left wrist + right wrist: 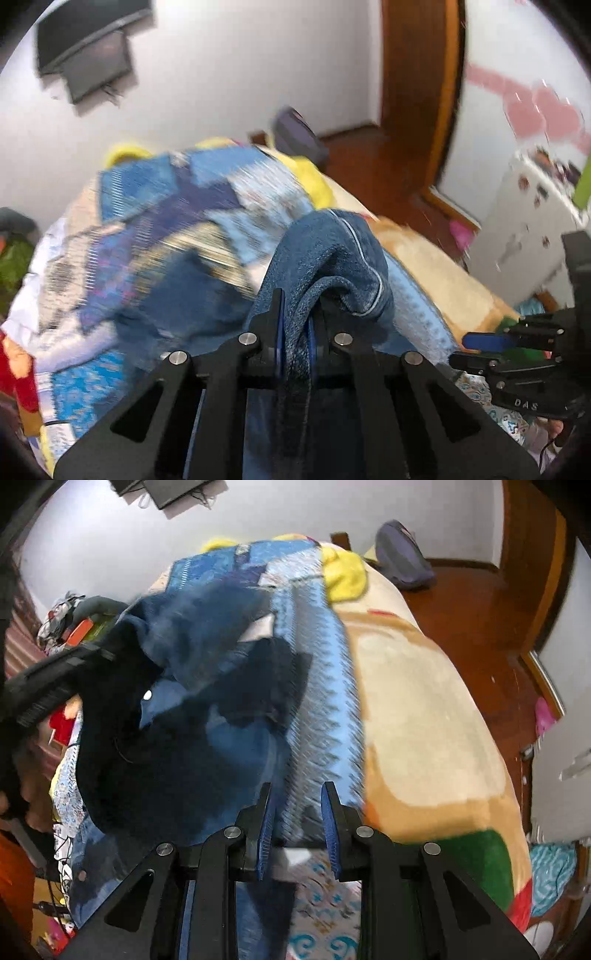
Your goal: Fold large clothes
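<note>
The blue denim garment [325,258] is the landmark — it lies bunched on the bed [424,709], over a blue patterned quilt [321,686]. To its left, in the right wrist view, a heap of mixed clothes [62,616] sits by the wall. The left tool [295,325] is clamped on a raised fold of the denim, the cloth pinched between its pads and arching over the fingertips. Just right of the garment, the right tool [298,812] hovers over the quilt's zigzag border; its blue pads [328,827] stand slightly apart and hold nothing. Farther right the tan blanket [436,738] covers the bed — beyond it, wooden floor [476,602] and a dark bag [402,557].
</note>
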`<state>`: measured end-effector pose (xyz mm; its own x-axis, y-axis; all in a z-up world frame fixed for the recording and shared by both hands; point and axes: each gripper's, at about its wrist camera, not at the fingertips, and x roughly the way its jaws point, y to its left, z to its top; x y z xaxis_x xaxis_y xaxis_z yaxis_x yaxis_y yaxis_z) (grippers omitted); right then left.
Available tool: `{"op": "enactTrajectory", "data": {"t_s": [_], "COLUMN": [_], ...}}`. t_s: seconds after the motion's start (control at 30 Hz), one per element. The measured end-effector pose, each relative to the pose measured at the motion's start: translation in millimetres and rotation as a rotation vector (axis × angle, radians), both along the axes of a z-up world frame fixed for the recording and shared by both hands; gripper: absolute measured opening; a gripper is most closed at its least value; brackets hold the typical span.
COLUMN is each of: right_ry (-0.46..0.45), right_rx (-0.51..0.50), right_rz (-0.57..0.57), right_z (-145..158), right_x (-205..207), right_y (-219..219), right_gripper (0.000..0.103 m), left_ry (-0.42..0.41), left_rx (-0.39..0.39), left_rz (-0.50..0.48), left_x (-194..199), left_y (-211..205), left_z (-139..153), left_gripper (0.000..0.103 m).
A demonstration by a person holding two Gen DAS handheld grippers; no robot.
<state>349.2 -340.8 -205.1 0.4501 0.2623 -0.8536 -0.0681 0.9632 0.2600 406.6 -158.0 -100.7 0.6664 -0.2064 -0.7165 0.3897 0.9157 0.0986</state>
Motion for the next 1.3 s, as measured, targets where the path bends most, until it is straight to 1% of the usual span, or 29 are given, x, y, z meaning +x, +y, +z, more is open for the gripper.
{"op": "enactTrajectory", "data": {"t_s": [0.03, 0.13, 0.2, 0.27, 0.33, 0.37, 0.4, 0.47, 0.5, 0.53, 0.57, 0.6, 0.63, 0.67, 0.7, 0.73, 0.77, 0.8, 0.83, 0.9, 0.97, 1.0, 1.03, 1.07, 1.1, 1.2, 1.3], "right_ry": [-0.015, -0.055, -0.068, -0.072, -0.064, -0.057, -0.040, -0.012, -0.020, -0.055, -0.070, -0.072, -0.066, -0.061, -0.065, -0.074, -0.080, -0.080, -0.077, -0.050, -0.029, -0.022, -0.019, -0.018, -0.016, -0.025, -0.030], "right_rx": [-0.006, -0.034, -0.049, -0.091, -0.151, -0.202, -0.281, -0.393, -0.413, -0.428, -0.436, -0.452, -0.493, -0.537, -0.561, -0.578, -0.596, -0.614, -0.615, -0.543, -0.488, -0.461, -0.435, -0.414, -0.389, -0.317, -0.239], "right_rz": [0.010, 0.043, 0.068, 0.098, 0.123, 0.138, 0.154, 0.182, 0.195, 0.205, 0.202, 0.195, 0.178, 0.164, 0.157, 0.142, 0.120, 0.091, 0.077, 0.065, 0.040, 0.033, 0.027, 0.022, 0.018, 0.015, 0.003], "right_z": [5.5, 20.5, 24.6, 22.6, 12.7, 3.7, -9.7, -32.6, -38.7, -40.4, -39.1, -37.9, -37.6, -38.5, -38.7, -38.2, -38.5, -38.9, -37.7, -36.1, -33.0, -31.3, -29.4, -27.6, -25.6, -18.2, -12.7], "right_x": [2.4, 9.6, 15.5, 23.4, 30.1, 32.6, 36.1, 38.4, 37.0, 31.7, 27.5, 24.2, 21.7, 19.1, 16.2, 13.3, 11.3, 10.0, 10.1, 8.6, 8.6, 8.2, 7.9, 7.2, 6.3, 1.2, 0.7], "right_y": [6.1, 27.9, 40.8, 59.3, 73.4, 80.5, 89.3, 98.2, 98.4, 99.1, 98.3, 97.0, 96.0, 94.2, 91.0, 86.3, 80.4, 72.3, 67.3, 53.1, 43.6, 39.9, 36.8, 35.3, 33.7, 34.7, 34.7], "right_gripper": [0.021, 0.022, 0.022, 0.022, 0.022, 0.022, 0.021, 0.021, 0.021, 0.021, 0.021, 0.021, 0.022, 0.023, 0.035, 0.056, 0.068, 0.088, 0.092, 0.092, 0.092, 0.092, 0.092, 0.092, 0.092, 0.092, 0.092], "left_ry": [-0.024, -0.061, -0.074, -0.060, -0.024, 0.032, 0.069, 0.186, 0.244, 0.309, 0.393, 0.425, 0.429, 0.410, 0.397, 0.389, 0.385, 0.382, 0.379, 0.387, 0.392, 0.388, 0.380, 0.378, 0.383, 0.413, 0.444], "left_rx": [-0.017, -0.052, -0.063, -0.065, -0.080, -0.109, -0.120, -0.148, -0.166, -0.199, -0.257, -0.287, -0.322, -0.336, -0.338, -0.330, -0.316, -0.305, -0.289, -0.285, -0.296, -0.294, -0.291, -0.296, -0.301, -0.320, -0.312], "left_rz": [0.028, 0.095, 0.141, 0.192, 0.231, 0.260, 0.275, 0.314, 0.327, 0.329, 0.323, 0.321, 0.317, 0.309, 0.302, 0.292, 0.283, 0.275, 0.264, 0.267, 0.293, 0.316, 0.344, 0.359, 0.372, 0.408, 0.473], "left_x": [-1.7, -5.6, -12.4, -20.7, -27.8, -32.4, -34.9, -40.7, -44.4, -49.1, -52.9, -55.9, -61.4, -66.8, -70.5, -72.9, -74.2, -73.5, -74.0, -71.6, -74.0, -70.0, -68.9, -67.3, -64.1, -52.8, -33.7], "left_y": [19.1, 65.3, 100.9, 138.5, 165.6, 186.2, 195.5, 219.8, 228.2, 237.6, 246.7, 251.0, 255.4, 256.3, 256.1, 255.0, 253.3, 254.2, 252.1, 253.4, 256.4, 261.5, 263.7, 265.9, 268.0, 268.6, 268.6], "left_z": [11.9, 29.8, 31.6, 22.7, 4.3, -15.6, -29.2, -70.7, -89.9, -108.6, -131.6, -141.3, -149.0, -147.9, -146.0, -143.9, -142.7, -142.8, -142.0, -141.4, -138.7, -138.7, -137.3, -137.2, -137.9, -138.3, -144.3], "left_gripper": [0.010, 0.010, 0.010, 0.010, 0.010, 0.010, 0.010, 0.011, 0.012, 0.013, 0.013, 0.014, 0.016, 0.016, 0.017, 0.018, 0.018, 0.019, 0.020, 0.022, 0.034, 0.049, 0.061, 0.065, 0.066, 0.067, 0.067]}}
